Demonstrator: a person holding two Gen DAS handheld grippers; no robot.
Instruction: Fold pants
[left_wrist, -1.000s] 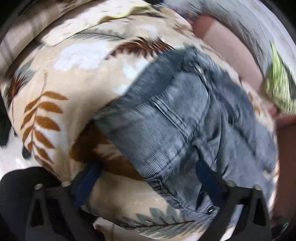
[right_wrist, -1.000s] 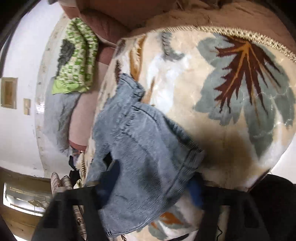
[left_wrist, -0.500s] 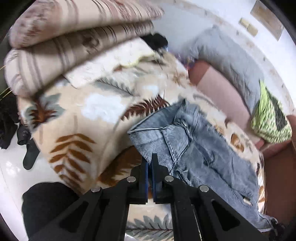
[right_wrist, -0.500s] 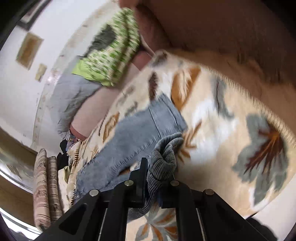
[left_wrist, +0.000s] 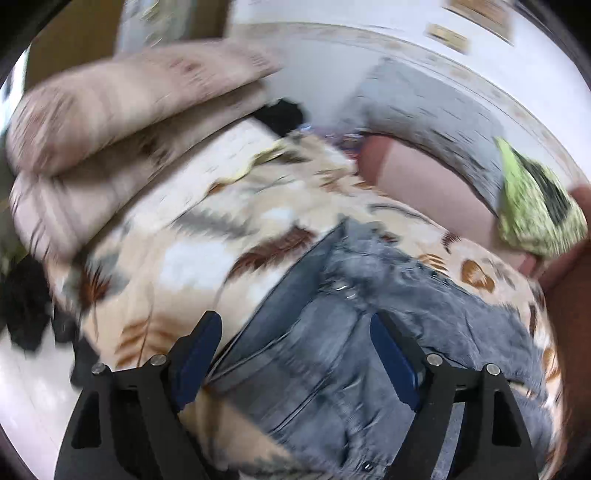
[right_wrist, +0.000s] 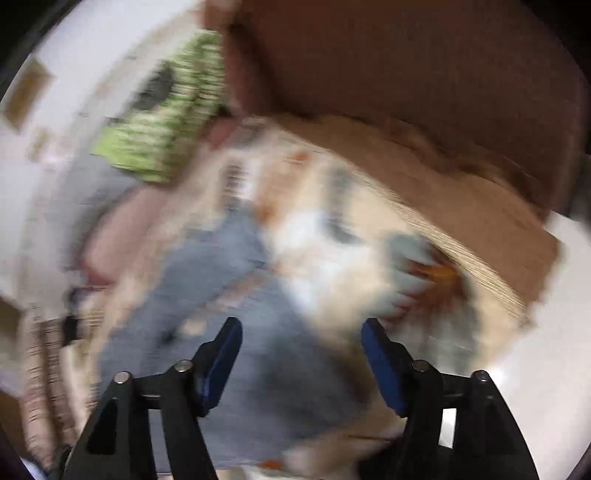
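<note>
Pants (left_wrist: 332, 332), grey denim, lie on the leaf-print blanket (left_wrist: 192, 229), long axis running away from both opening, empty claws, left claw (left_wrist: 295, 354) and right claw (right_wrist: 301, 358), directly below them.

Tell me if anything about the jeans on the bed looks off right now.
The jeans lie rumpled and askew on the leaf-print blanket, not squared into a fold. Both views are motion-blurred, so finer detail can't be judged.

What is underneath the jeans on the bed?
The jeans lie on a cream blanket with a leaf print, which shows all around them. The stretch of blanket directly beneath the denim is covered, so anything there cannot be seen.
</note>
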